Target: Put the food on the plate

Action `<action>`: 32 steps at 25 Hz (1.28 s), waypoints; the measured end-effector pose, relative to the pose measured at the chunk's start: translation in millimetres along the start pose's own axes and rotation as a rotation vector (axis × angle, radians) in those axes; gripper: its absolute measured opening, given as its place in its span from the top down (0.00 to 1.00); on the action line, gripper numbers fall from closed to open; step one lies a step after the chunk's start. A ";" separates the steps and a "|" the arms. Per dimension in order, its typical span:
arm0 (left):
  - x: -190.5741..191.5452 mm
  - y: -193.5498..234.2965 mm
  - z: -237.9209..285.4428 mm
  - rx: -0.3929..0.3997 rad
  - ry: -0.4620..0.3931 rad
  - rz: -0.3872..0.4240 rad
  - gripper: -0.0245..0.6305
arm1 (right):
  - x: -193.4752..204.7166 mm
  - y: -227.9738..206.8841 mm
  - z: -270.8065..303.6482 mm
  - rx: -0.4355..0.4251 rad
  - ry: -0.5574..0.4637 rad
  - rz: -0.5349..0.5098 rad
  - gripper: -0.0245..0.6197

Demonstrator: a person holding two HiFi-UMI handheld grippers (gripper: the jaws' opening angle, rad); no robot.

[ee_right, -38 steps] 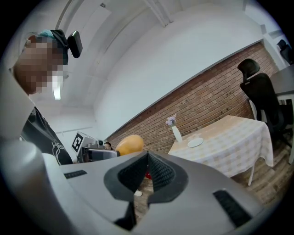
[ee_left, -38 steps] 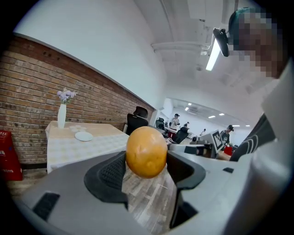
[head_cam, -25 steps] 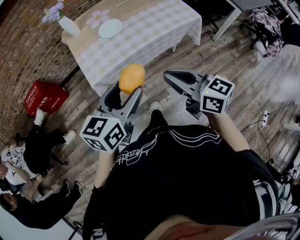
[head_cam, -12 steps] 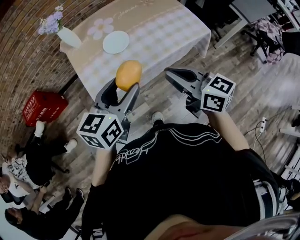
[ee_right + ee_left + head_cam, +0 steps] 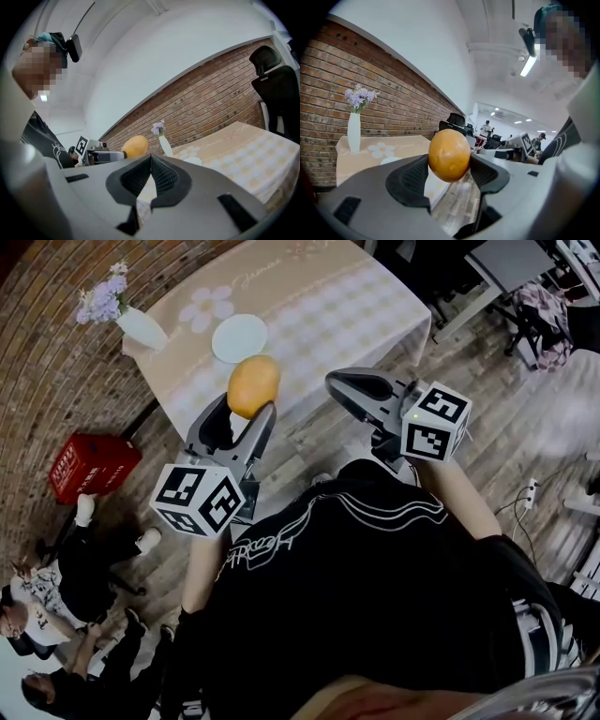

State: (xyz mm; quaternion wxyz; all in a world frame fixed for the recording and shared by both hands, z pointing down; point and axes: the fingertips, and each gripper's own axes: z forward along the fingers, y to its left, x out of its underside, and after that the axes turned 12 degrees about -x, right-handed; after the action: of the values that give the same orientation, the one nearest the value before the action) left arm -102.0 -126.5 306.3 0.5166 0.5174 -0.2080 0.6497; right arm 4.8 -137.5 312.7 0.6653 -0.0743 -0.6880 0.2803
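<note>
An orange-yellow, egg-shaped piece of food is pinched between the pads of my left gripper, held in the air short of the table. A white plate lies on the checked tablecloth, ahead of the food. My right gripper hovers to the right of the food at about the same height, its pads pressed together with nothing between them.
A white vase of purple flowers stands at the table's far left corner by the brick wall. A red crate sits on the wooden floor to the left, and people sit lower left. Office chairs stand beyond the table.
Both grippers have moved toward the table, the left still carrying the food. The plate and table now lie closer beneath them.
</note>
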 end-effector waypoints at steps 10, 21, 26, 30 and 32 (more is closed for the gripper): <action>11.4 20.8 29.7 -0.043 -0.003 -0.016 0.54 | 8.4 -34.1 12.6 -0.033 0.024 0.006 0.97; -12.0 63.7 75.5 -0.119 0.003 -0.025 0.54 | -15.6 -91.4 49.1 -0.072 0.053 0.035 0.97; -14.1 82.4 98.5 -0.152 0.021 -0.028 0.54 | -25.8 -115.2 60.0 -0.079 0.067 0.046 0.97; -14.9 96.0 117.1 -0.167 0.037 -0.029 0.54 | -31.8 -135.1 67.5 -0.082 0.077 0.065 0.97; -13.6 103.6 125.4 -0.171 0.046 -0.039 0.54 | -33.2 -143.6 72.1 -0.086 0.083 0.072 0.97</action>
State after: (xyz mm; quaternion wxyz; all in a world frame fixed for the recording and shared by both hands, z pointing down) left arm -137.4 -273.0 369.1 0.5760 0.4603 -0.2409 0.6311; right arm -21.8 -293.5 356.3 0.6788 -0.1391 -0.6681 0.2712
